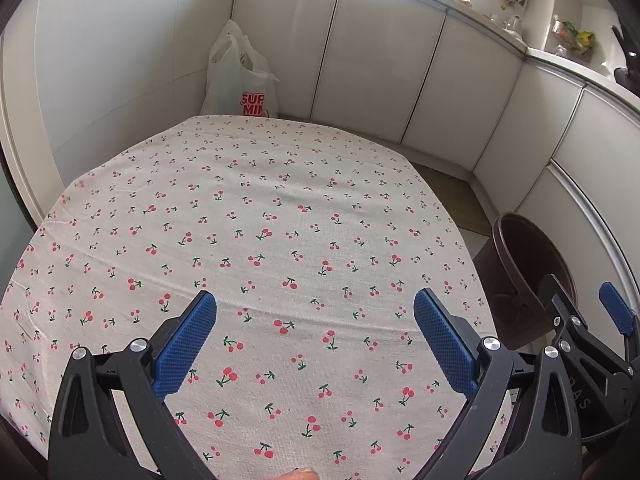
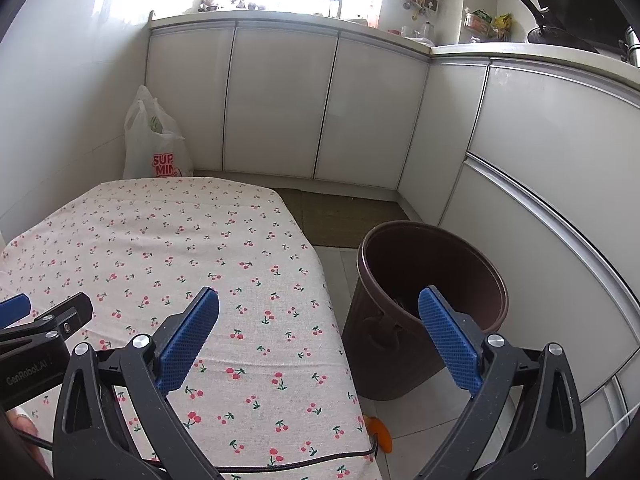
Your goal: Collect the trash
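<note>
A dark brown trash bin [image 2: 432, 304] stands on the floor right of the table; something dark lies inside it. It also shows in the left wrist view [image 1: 524, 280]. My left gripper [image 1: 316, 336] is open and empty above the cherry-print tablecloth [image 1: 260, 216]. My right gripper [image 2: 320, 332] is open and empty, over the table's right edge and the bin's near rim. The right gripper also shows in the left wrist view [image 1: 592, 320]. No loose trash shows on the cloth [image 2: 160, 248]. A small orange object [image 2: 380, 432] lies on the floor by the table's near corner.
A white plastic shopping bag [image 1: 240, 80] stands on the floor in the far corner, also in the right wrist view [image 2: 154, 140]. White cabinets [image 2: 280, 104] run along the back and right. A black cable [image 2: 280, 462] lies on the table's near edge.
</note>
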The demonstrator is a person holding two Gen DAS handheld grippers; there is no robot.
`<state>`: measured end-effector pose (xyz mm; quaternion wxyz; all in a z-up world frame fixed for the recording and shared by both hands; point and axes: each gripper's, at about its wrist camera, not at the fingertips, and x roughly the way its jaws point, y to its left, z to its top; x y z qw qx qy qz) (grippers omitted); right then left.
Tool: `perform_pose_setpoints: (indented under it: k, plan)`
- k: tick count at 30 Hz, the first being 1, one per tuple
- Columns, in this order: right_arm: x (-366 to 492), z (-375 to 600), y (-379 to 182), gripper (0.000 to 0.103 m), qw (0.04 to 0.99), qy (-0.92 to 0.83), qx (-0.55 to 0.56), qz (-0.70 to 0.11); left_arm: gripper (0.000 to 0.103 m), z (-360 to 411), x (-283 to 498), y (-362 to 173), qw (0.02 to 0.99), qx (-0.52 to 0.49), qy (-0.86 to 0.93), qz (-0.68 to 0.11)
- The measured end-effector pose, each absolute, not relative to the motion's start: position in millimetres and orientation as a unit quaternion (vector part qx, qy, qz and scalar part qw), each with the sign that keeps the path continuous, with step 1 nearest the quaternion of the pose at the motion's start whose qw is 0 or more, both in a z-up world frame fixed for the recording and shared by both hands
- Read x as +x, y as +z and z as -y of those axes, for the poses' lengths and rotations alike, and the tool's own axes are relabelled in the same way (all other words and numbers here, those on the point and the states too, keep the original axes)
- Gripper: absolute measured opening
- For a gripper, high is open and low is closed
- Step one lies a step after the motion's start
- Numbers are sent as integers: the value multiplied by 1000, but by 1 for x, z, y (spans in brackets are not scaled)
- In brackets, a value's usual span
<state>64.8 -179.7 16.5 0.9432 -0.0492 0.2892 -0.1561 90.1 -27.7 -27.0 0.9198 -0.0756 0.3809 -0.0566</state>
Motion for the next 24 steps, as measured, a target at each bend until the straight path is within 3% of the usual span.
perform_pose_setpoints:
  k: [24]
  plan:
    - [66,180,13,96,941,-151,-50,-299,96,26,92,-33,914,-88,-59,-393]
